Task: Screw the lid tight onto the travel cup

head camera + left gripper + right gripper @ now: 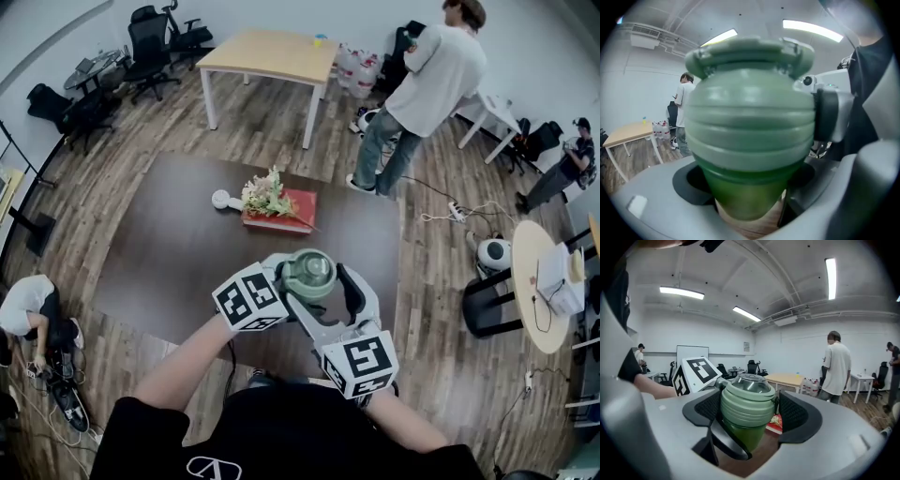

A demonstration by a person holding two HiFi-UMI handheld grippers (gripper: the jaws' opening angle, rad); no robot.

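I hold a green travel cup in the air over the dark table, close to my chest. My left gripper comes in from the left and is shut on the cup's darker green body. The pale green ribbed lid sits on top of the cup. From the near right, my right gripper is shut on the lid, a pad pressing on each side. One black finger of the left gripper shows below the lid in the right gripper view. The cup's base is hidden.
A red box with flowers and a small white round object lie at the table's far side. A person stands beyond it by a wooden table. Another person crouches at the left; a round table stands at the right.
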